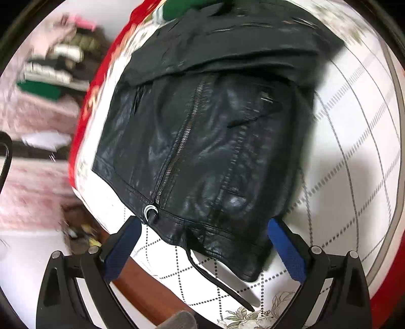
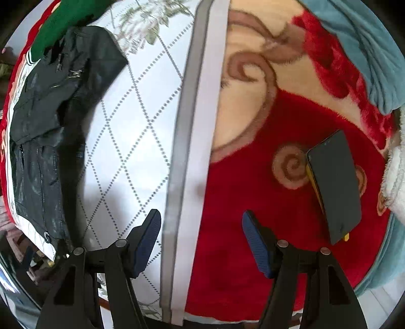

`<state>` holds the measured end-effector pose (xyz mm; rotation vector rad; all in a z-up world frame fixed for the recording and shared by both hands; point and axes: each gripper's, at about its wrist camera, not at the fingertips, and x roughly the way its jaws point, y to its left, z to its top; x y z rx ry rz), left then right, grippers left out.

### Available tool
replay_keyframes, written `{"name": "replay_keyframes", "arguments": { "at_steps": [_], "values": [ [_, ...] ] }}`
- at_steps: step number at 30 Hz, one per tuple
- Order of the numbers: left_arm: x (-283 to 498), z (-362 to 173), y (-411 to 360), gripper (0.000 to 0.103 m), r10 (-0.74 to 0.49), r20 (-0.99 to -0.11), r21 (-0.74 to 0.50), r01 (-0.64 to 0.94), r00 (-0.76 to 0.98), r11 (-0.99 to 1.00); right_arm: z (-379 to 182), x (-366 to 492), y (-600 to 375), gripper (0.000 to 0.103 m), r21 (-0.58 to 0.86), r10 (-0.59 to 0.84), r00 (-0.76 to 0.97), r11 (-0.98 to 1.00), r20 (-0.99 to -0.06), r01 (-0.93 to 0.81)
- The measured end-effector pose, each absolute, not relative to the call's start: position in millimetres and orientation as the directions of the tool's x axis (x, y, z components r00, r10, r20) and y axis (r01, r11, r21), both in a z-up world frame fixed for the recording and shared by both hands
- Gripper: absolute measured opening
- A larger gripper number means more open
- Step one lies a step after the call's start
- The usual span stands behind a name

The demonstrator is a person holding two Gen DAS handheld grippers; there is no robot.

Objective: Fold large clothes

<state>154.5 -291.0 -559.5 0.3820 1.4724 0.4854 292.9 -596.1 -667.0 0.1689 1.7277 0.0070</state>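
A black leather jacket (image 1: 202, 141) lies on a white quilted bedspread (image 1: 354, 157), front up with its zipper showing and the top part folded over. My left gripper (image 1: 205, 235) is open and empty, its blue pads either side of the jacket's lower hem, just above it. In the right wrist view the jacket (image 2: 43, 131) lies at the far left. My right gripper (image 2: 201, 227) is open and empty, hovering over the grey border of the bedspread (image 2: 131, 126), well right of the jacket.
A red patterned blanket (image 2: 265, 202) lies right of the bedspread with a dark phone (image 2: 334, 184) on it. A green garment (image 2: 68, 17) lies beyond the jacket. A teal blanket (image 2: 367, 50) is at the far right. Piled clothes (image 1: 50, 73) sit off the bed's left.
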Motion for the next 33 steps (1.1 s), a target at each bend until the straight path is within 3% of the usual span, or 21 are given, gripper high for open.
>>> {"name": "replay_keyframes", "arguments": {
  "at_steps": [8, 16, 26, 27, 28, 29, 31, 33],
  "values": [
    [141.1, -616.3, -336.3, 0.103, 0.689, -0.724, 0.690, 0.057, 0.044, 0.722, -699.1, 303.3, -617.7, 0.068, 0.081, 0.102, -0.205, 0.991, -0.973, 0.110],
    [182.5, -632.7, -307.4, 0.103, 0.830, -0.551, 0.834, 0.012, 0.081, 0.552, -707.9, 343.4, -627.3, 0.068, 0.064, 0.083, -0.208, 0.993, -0.975, 0.099],
    [204.4, -626.4, -271.5, 0.100, 0.828, -0.559, 0.827, -0.055, 0.024, 0.560, -718.6, 383.3, -608.1, 0.068, 0.138, 0.157, -0.194, 0.985, -0.968, 0.107],
    [200.9, -626.4, -282.4, 0.094, 0.817, -0.576, 0.815, -0.061, 0.019, 0.576, -719.3, 387.4, -605.8, 0.068, 0.172, 0.191, -0.188, 0.979, -0.963, 0.113],
    [200.5, -622.8, -281.6, 0.070, 0.798, -0.602, 0.795, -0.070, 0.026, 0.602, -720.0, 392.5, -603.1, 0.068, 0.210, 0.230, -0.181, 0.970, -0.956, 0.119],
    [200.7, -619.3, -279.6, 0.035, 0.775, -0.631, 0.772, -0.076, 0.033, 0.631, -720.3, 398.3, -600.6, 0.068, 0.255, 0.274, -0.167, 0.959, -0.947, 0.126],
    [198.7, -614.0, -281.5, 0.013, 0.743, -0.668, 0.739, -0.073, 0.041, 0.669, -721.7, 410.3, -595.1, 0.068, 0.344, 0.361, -0.131, 0.929, -0.923, 0.136],
    [197.0, -608.2, -284.0, 0.009, 0.711, -0.702, 0.706, -0.082, 0.040, 0.703, -724.3, 425.1, -588.2, 0.068, 0.433, 0.446, -0.089, 0.891, -0.890, 0.134]
  ]
}}
